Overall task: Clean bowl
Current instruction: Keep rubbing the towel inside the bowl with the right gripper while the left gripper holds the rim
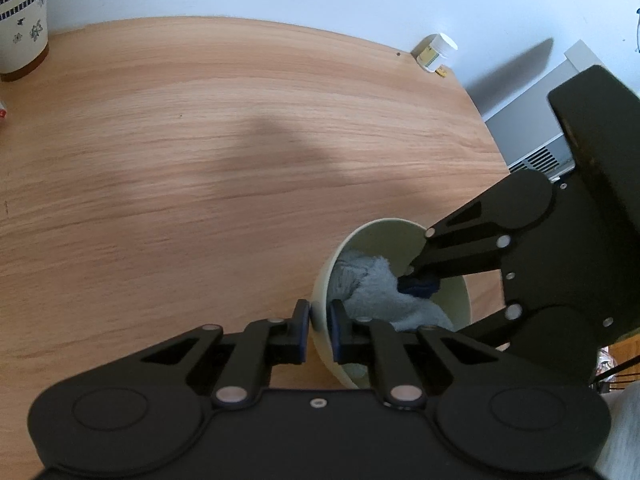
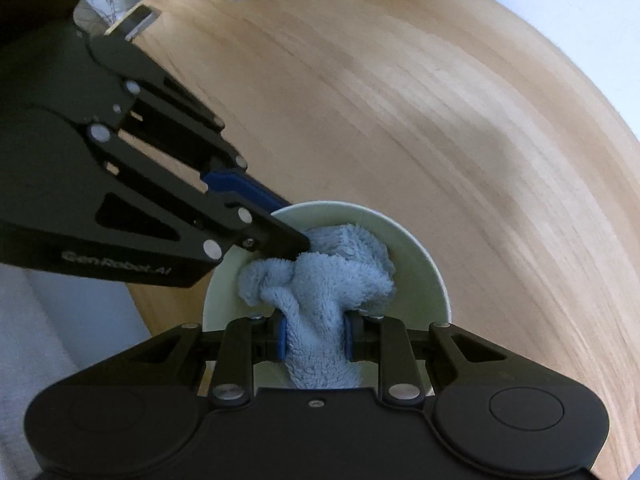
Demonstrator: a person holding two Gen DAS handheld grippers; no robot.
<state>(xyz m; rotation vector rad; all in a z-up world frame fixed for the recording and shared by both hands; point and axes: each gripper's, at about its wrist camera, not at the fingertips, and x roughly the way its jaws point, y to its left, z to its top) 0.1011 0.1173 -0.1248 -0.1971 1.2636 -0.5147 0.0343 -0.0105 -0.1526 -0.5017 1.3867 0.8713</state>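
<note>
Left gripper (image 1: 319, 330): we see it pinching the bowl (image 1: 320, 292) wall.
Right gripper (image 2: 315, 338): clamps the cloth (image 2: 320, 280); bowl bottom hidden.

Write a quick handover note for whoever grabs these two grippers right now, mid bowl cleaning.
Left gripper: shut on the rim of the bowl, one finger outside the wall, one inside, steadying it.
Right gripper: shut on the blue cloth, pointing down into the bowl; the bunched cloth end fills the inside.
The bowl stands near the edge of the wooden table.
Done: bowl gripped, cloth in the bowl.
Left: finish wiping, lift the cloth out, release the bowl. How clean it is cannot be seen under the cloth.
</note>
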